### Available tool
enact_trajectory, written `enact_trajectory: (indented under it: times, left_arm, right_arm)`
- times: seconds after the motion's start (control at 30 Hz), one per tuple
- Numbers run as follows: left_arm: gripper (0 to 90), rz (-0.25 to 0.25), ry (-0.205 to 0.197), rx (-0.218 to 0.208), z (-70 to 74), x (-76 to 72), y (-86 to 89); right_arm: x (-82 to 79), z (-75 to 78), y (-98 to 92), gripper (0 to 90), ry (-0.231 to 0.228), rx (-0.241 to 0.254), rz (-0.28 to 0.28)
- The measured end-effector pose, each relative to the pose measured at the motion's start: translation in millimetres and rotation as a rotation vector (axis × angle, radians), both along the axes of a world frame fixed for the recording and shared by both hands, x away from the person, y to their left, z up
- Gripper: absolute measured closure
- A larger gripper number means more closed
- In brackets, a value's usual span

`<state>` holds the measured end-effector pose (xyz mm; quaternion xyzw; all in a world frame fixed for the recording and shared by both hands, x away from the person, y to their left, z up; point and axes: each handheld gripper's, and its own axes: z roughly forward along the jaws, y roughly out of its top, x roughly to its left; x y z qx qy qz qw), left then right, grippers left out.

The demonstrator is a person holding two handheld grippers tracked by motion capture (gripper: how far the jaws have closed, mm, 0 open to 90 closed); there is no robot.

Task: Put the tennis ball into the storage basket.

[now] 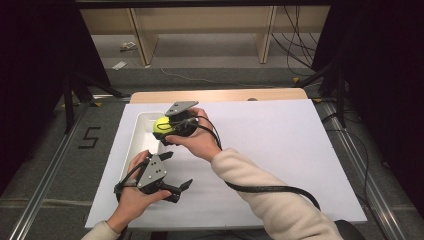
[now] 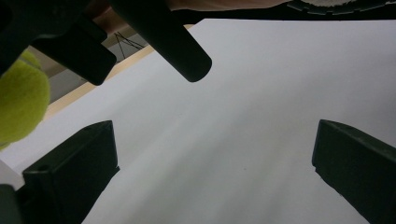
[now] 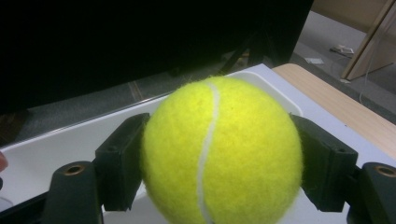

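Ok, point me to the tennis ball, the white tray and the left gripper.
tennis ball [image 3: 219, 149]: right gripper view, middle of the felt, beside the seam.
white tray [image 1: 141, 127]: high view, bare floor near its left wall.
left gripper [image 1: 176, 170]: high view, midway between its open jaws.

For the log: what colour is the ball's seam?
White, curving across the yellow-green ball; clearest in the right gripper view.

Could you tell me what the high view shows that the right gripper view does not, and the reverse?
High view alone: the left gripper, open over the white board, both of the person's forearms, and the floor with a taped 5. Right gripper view alone: the ball's white seam and both jaw pads pressed against its sides. Both: the right gripper holding the tennis ball over the white tray.
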<state>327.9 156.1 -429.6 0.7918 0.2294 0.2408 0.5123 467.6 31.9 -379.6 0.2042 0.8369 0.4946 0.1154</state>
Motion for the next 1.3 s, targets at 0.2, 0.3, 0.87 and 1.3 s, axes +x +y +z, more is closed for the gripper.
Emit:
enact_trajectory:
  times: [0.2,0.3,0.87,1.3]
  left_arm:
    - [0.0,0.001,0.001,0.000,0.0,0.3,0.7]
    - [0.0,0.001,0.000,0.001,0.1,0.1,0.5]
    - [0.0,-0.001,0.000,0.002,0.2,0.2,0.8]
    - [0.0,0.000,0.002,-0.004,0.1,0.2,0.9]
  right_arm:
    - [0.0,0.2,4.3,26.8,0.004,0.000,0.003]
    - [0.1,0.7,5.9,26.9,0.002,-0.005,0.008]
    - [1.0,0.3,13.8,26.9,0.006,-0.012,0.022]
    - [4.1,-0.6,18.6,26.9,0.007,-0.010,0.020]
